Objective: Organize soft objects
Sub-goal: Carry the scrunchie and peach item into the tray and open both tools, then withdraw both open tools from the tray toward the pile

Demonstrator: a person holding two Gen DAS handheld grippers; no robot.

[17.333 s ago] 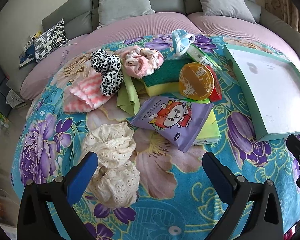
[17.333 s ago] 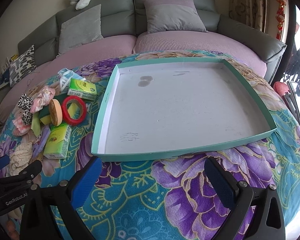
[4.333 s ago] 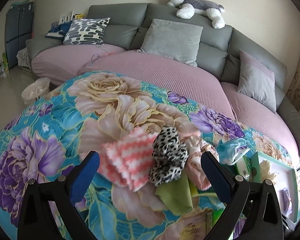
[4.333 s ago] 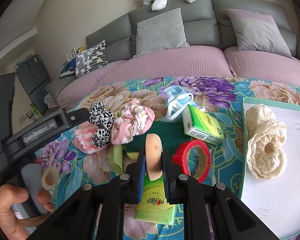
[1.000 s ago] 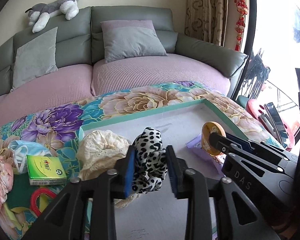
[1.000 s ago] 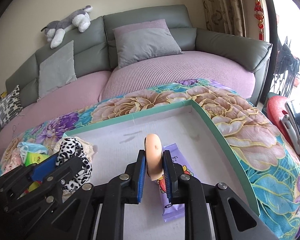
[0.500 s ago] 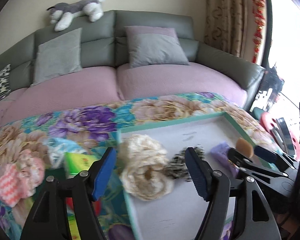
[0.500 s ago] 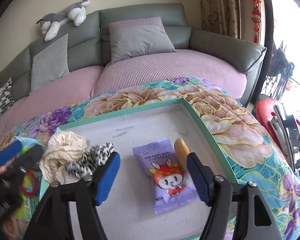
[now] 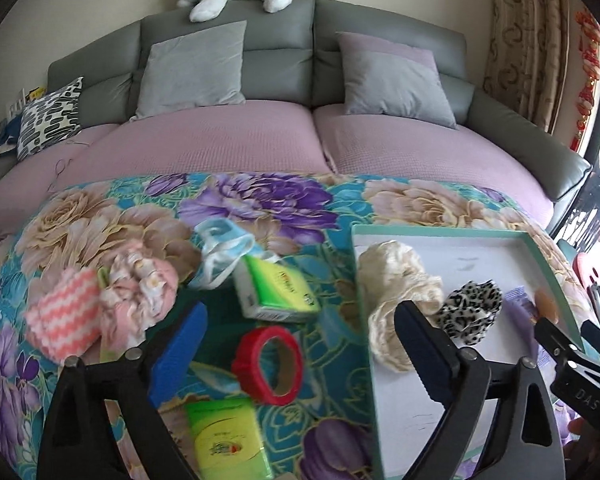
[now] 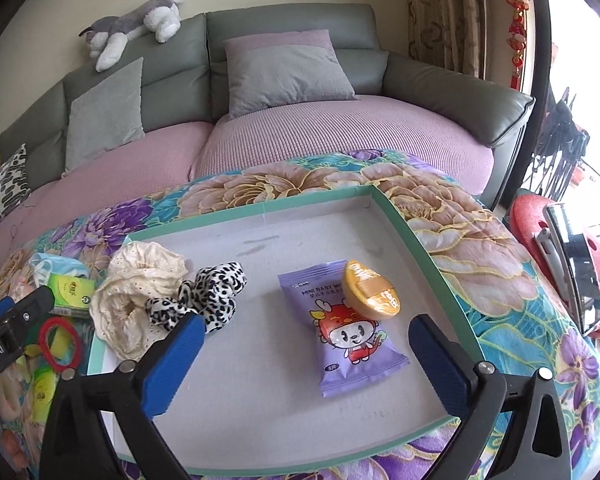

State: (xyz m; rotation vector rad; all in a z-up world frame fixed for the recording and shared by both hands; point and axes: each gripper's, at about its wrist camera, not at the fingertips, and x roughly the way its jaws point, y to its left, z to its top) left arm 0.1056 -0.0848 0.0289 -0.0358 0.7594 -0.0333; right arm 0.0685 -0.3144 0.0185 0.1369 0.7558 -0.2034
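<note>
Floral cloth [image 9: 260, 196] covers the counter, with a grey sofa [image 10: 284, 24] with mauve seat covers behind it. Teal-rimmed tray [image 10: 404, 224] holds a cream lace scrunchie [image 10: 136, 292], leopard scrunchie [image 10: 212, 292], purple wipes pack [image 10: 340, 328] and an orange puff [image 10: 374, 296] lying on the pack. Right gripper [image 10: 304, 364] over the tray: fingers spread and opening, empty, with the pack and puff just beyond them. Left gripper [image 9: 300, 352]: fingers spread and opening, empty, over the red tape ring [image 9: 270, 364] and the tray's left edge; pink cloths [image 9: 100, 304] lie left of them.

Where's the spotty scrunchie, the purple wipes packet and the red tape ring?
Leopard-print scrunchie [image 10: 214, 290], right wrist view, on its upper loop.
Purple wipes packet [image 10: 350, 344], right wrist view, on the cartoon face.
Red tape ring [image 9: 252, 368], left wrist view, on its left rim.
</note>
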